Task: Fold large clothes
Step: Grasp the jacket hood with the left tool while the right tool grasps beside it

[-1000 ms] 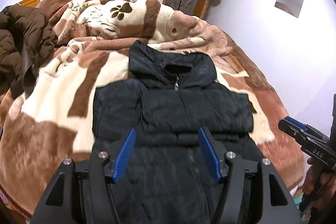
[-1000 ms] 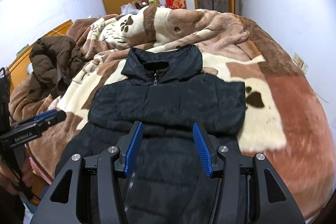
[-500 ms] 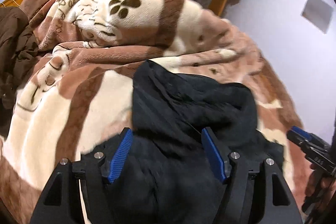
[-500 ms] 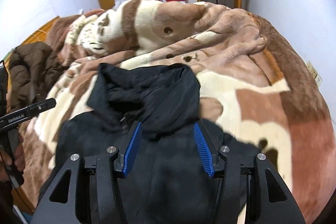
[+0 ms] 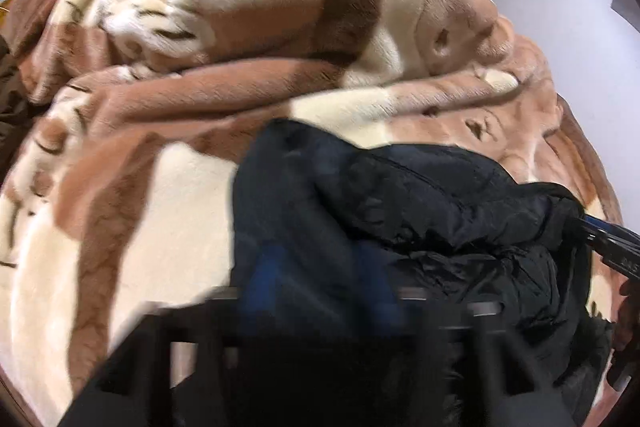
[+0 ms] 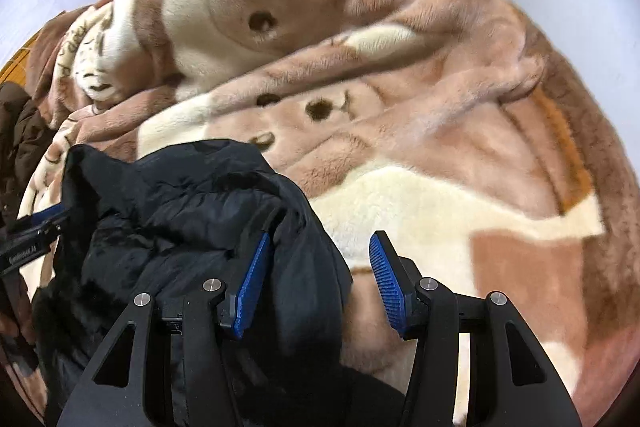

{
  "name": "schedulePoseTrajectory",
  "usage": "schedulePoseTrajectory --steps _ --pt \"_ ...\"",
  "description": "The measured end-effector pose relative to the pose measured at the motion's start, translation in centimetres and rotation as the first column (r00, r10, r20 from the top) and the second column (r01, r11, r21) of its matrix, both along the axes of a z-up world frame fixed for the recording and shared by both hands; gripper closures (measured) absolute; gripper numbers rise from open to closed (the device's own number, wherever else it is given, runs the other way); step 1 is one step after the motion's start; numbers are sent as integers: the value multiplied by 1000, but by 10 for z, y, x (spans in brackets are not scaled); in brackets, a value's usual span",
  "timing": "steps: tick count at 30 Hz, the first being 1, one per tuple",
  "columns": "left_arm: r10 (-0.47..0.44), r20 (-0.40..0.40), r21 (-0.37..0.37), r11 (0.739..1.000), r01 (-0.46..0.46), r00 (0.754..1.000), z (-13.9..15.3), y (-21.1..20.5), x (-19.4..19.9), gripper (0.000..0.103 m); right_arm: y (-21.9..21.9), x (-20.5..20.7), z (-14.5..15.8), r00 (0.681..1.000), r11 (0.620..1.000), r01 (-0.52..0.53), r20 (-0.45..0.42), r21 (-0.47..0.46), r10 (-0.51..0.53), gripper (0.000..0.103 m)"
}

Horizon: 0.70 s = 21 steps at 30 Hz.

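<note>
**Jacket collar end under both grippers, soft bed all round**

The black padded jacket (image 6: 188, 227) lies bunched on the blanket-covered bed (image 6: 460, 187), its long axis running from the 6 o'clock foreground up toward 12 o'clock, collar end farthest away. In the right wrist view the right gripper (image 6: 320, 267) sits at the jacket's right edge: its jaws are spread, with a fold of the fabric lying between them against the left pad, the other pad clear over bare blanket, so nothing is pinched there yet. The left gripper (image 5: 316, 267) is badly blurred in its own view; its jaws have just been closing and now stand nearly together, with dark fabric around them, though whether fabric is truly caught I cannot tell.

Both hands are about equally near, one at each side edge. Open blanket stretches toward 12 and 3 o'clock; a brown coat (image 6: 20, 139) lies at 9 o'clock, well apart. My judgement: the right side needs a firm pinch before any fold goes over.
</note>
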<state>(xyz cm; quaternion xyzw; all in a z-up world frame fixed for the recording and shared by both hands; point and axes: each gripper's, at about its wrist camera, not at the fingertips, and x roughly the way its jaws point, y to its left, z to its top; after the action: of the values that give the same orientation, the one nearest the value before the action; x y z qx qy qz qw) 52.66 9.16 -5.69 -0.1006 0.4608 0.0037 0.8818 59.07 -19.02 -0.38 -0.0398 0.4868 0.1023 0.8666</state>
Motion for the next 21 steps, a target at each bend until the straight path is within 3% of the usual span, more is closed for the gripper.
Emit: schedulePoseTrajectory --steps 1,2,8,12,16,21 --pt "-4 -3 -8 1000 4 1000 0 -2 -2 93 1 -2 0 1000 1000 -12 -12 17 12 80" --pt "-1 18 -8 1000 1 1000 4 -2 -8 95 2 -6 3 1000 999 -22 -11 25 22 98" --pt "-19 200 -81 996 36 980 65 3 -74 99 -9 -76 62 986 993 -63 159 97 47 98" --pt "-8 262 -129 991 43 965 90 10 -132 99 -27 -142 88 977 981 -74 212 177 35 98" --pt "13 275 -173 984 36 961 88 14 -192 99 -39 -209 92 974 970 -73 226 233 19 98" --pt "30 186 -213 977 11 982 56 13 -241 98 -43 -263 55 992 970 -42 129 239 11 98"
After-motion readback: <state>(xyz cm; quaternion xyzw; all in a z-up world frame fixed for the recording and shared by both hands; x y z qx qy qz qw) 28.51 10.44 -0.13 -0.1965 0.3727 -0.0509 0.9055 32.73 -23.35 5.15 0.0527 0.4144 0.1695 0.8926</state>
